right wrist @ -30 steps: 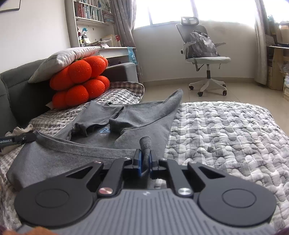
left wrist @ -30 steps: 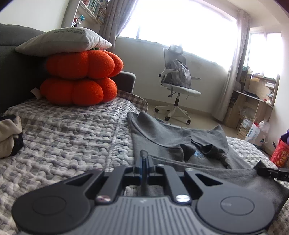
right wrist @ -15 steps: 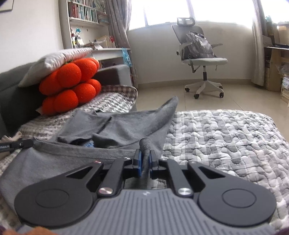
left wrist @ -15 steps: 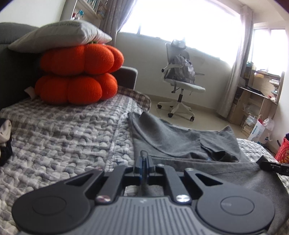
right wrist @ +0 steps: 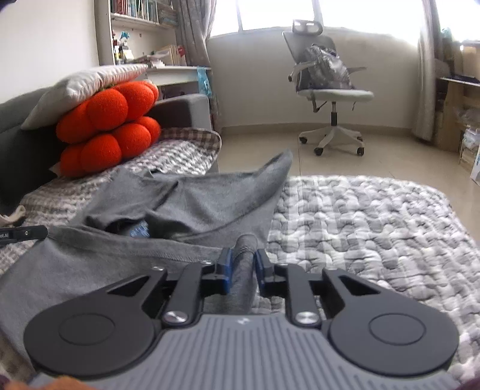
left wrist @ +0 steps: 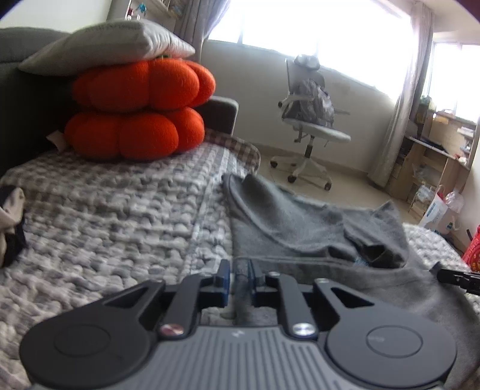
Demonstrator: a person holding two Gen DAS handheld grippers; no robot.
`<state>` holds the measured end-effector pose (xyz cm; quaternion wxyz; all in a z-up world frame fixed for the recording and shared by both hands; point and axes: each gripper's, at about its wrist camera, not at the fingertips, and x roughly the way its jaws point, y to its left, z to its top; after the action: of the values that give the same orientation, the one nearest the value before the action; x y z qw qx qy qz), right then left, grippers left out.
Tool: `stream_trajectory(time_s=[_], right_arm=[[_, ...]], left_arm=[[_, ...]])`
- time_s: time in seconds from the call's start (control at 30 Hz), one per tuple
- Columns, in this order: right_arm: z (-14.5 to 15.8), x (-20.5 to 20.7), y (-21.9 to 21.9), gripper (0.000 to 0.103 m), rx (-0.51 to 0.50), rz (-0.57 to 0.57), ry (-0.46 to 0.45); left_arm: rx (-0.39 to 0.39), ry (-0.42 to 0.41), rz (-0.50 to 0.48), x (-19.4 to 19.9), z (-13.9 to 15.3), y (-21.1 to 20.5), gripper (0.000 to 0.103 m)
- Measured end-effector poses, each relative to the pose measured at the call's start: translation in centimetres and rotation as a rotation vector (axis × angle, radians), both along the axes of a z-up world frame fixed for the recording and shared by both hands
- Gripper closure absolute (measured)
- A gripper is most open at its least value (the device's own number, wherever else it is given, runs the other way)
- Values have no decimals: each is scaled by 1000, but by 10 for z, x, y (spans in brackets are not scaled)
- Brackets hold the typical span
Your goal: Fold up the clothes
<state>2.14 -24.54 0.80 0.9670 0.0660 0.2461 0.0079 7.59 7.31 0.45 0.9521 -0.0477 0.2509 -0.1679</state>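
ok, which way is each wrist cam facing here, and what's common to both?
Left wrist: on the left gripper, low over the quilted bed cover, facing the orange cushions and window; own fingers clamp the grey garment; right gripper's tip shows at the right edge.
Right wrist: on the right gripper, facing the office chair; own fingers clamp the garment's hem; left gripper's tip shows at the left edge.
Shared: garment, cushions, chair, bed cover.

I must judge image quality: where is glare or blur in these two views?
Left wrist view: the window is blown out white, and the grey shirt and blanket look motion-smeared. Right wrist view: window also overexposed, shirt slightly soft, straight lines bend.
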Motion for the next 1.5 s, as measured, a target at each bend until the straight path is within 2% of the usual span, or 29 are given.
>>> stream_trajectory(time_s=[0.03, 0.1, 0.37, 0.47, 0.63, 0.8, 1.03, 1.2, 1.3, 1.5], right_arm=[[3, -3, 2, 65, 1, 6, -10], [10, -10, 7, 57, 2, 22, -32], [21, -18, 41, 57, 47, 146, 13], [19, -19, 54, 57, 56, 196, 43], [9, -23, 68, 57, 25, 263, 95], [-1, -33, 54, 57, 24, 260, 101], [-2, -57, 24, 57, 53, 235, 79], [-4, -75, 9, 57, 57, 226, 74], [-4, -84, 3, 57, 52, 213, 74], [-7, -99, -13, 57, 62, 179, 86]], left_arm=[[-2, -11, -9, -4, 4, 0, 85], [-6, -26, -34, -13, 11, -1, 76], [22, -15, -237, -41, 17, -22, 69], [49, -6, -313, -49, 12, -28, 68], [108, 27, -376, -59, -4, -29, 67], [78, 24, -379, -65, -16, -8, 64], [43, 34, -359, -73, -17, 16, 64], [62, 38, -344, -82, -16, 26, 62], [52, 57, -329, -85, -17, 34, 58], [21, 101, -297, -90, -17, 52, 57]])
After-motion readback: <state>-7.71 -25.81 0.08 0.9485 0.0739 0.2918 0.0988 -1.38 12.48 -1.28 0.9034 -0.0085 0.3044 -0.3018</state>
